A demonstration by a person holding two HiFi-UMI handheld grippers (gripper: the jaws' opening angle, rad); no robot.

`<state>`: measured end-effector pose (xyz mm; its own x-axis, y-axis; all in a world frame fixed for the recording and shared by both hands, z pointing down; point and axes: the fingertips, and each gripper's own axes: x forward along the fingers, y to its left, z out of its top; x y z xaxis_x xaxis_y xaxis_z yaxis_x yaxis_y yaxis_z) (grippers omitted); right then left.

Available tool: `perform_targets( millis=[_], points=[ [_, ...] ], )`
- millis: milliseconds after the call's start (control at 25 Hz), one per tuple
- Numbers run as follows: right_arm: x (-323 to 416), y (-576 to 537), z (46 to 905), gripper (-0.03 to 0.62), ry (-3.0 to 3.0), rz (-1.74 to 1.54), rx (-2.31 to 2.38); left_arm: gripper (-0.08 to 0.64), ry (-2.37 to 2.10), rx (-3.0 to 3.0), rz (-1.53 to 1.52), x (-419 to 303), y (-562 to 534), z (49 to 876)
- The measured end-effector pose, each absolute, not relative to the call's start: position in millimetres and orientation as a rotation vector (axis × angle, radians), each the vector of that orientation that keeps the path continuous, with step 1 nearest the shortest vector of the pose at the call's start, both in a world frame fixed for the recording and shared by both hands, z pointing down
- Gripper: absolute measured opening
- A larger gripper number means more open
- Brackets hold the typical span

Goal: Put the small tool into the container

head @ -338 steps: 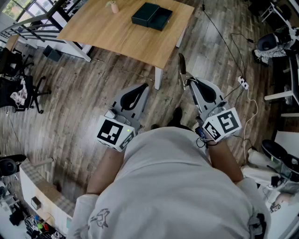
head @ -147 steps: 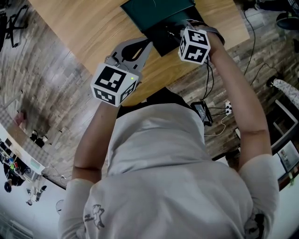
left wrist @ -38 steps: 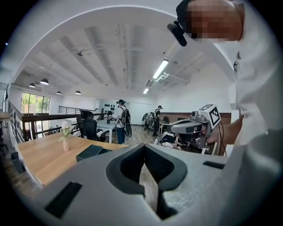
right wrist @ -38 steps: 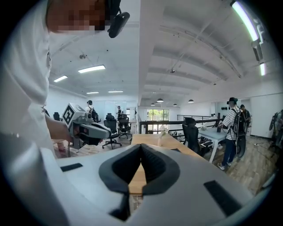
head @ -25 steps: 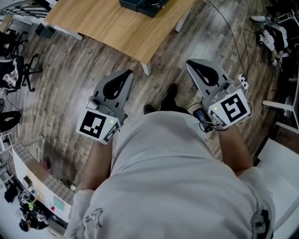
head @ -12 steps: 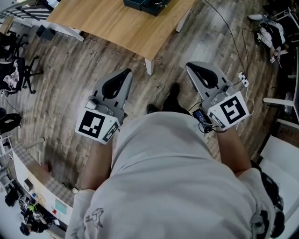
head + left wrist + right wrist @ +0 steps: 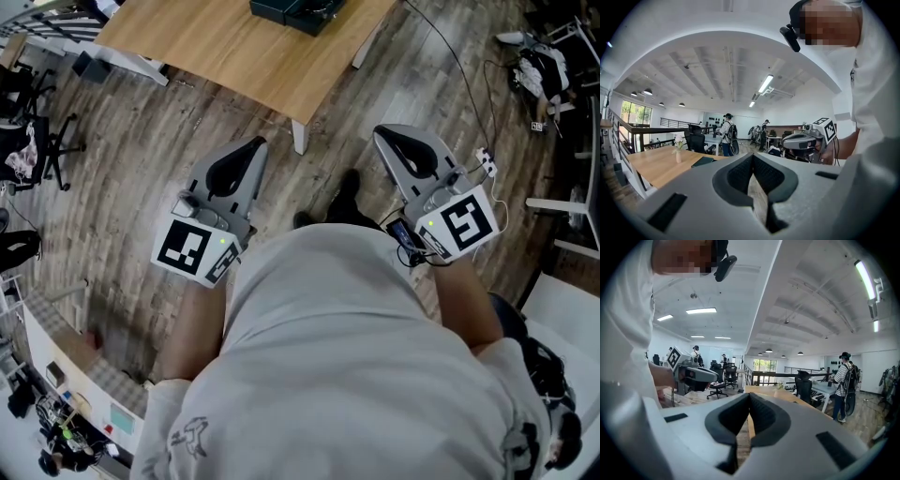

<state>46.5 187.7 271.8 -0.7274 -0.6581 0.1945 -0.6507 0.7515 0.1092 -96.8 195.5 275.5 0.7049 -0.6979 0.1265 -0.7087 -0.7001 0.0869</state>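
The container, a dark green open box [image 7: 298, 11], lies on the wooden table [image 7: 234, 56] at the top edge of the head view, far from both grippers. In the left gripper view it is a dark flat shape [image 7: 702, 161] on the tabletop. I cannot make out the small tool in any view. My left gripper [image 7: 259, 143] and right gripper [image 7: 380, 132] are held close to the person's body above the floor, both shut with nothing between the jaws. Each gripper view shows its own jaws closed tip to tip, left gripper [image 7: 752, 157] and right gripper [image 7: 749, 395].
Wood-plank floor [image 7: 141, 178] lies under both grippers. A cable and power strip [image 7: 486, 164] run along the floor at the right. Office chairs [image 7: 37, 150] stand at the left. Other people [image 7: 725, 133] stand by desks further back in the room.
About six seconds ago the right gripper reached into the box on the table; now the person stands back from it. Over the last second both grippers have barely moved.
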Motion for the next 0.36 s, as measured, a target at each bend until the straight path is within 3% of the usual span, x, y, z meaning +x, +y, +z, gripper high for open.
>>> perform_targets(
  millis=[360],
  points=[
    [52.1,185.2,273.4,0.006,-2.722,-0.037,1.043,0.006,-1.147,2.787,0.122,-92.5,192.2,274.1]
  ],
)
